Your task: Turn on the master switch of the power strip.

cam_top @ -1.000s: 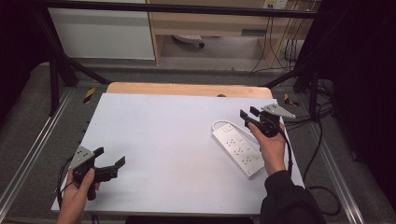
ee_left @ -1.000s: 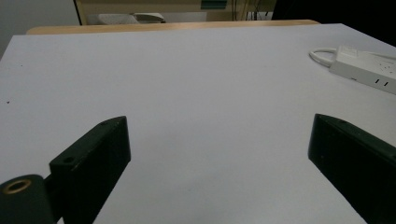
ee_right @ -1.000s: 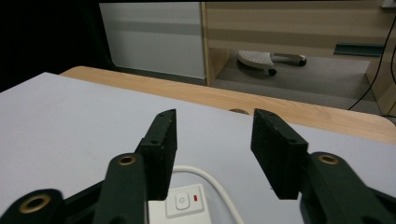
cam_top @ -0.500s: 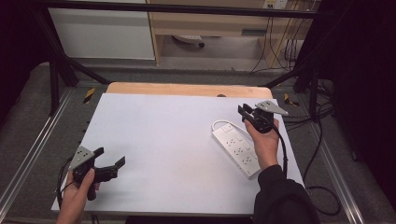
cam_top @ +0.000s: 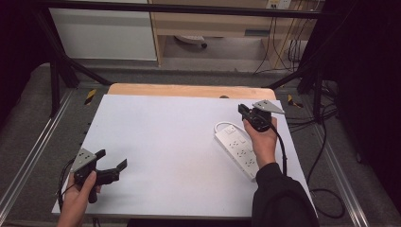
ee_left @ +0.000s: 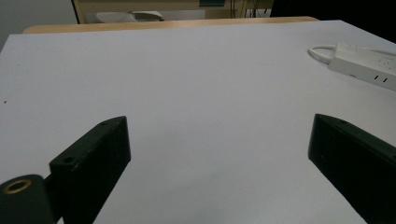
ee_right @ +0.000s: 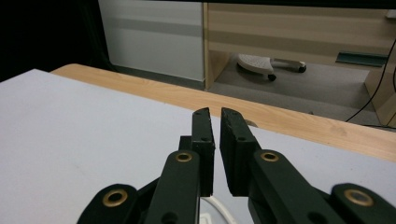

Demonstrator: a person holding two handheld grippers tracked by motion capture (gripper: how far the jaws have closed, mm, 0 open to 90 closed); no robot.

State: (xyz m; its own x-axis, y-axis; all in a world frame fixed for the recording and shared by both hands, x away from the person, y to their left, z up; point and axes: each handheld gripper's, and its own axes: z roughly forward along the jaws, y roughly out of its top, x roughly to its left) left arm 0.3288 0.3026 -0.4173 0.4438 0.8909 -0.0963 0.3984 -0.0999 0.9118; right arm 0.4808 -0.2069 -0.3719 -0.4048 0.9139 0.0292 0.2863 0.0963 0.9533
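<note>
White power strip (cam_top: pixel 239 147) lies flat on the right part of the worktop (cam_top: pixel 165 137), running diagonally from its far end, where a short white cord (cam_top: pixel 221 126) loops out, toward the near right edge. The right gripper (cam_top: pixel 247 113) hangs over that far end, held in a hand (cam_top: pixel 261 139) whose wrist crosses above the strip's middle; its jaws have just been closing and now stand almost together, with only a thin gap and nothing between them, as the right gripper view shows (ee_right: pixel 215 140). That view also catches a bit of the white cord (ee_right: pixel 218 206) below the jaws. The left gripper (cam_top: pixel 112 163) rests near the worktop's near left corner, well apart from the strip, its jaws spread wide over bare white surface and holding nothing (ee_left: pixel 219 149). From the left gripper view the power strip (ee_left: pixel 366 60) sits far off at the right.
</note>
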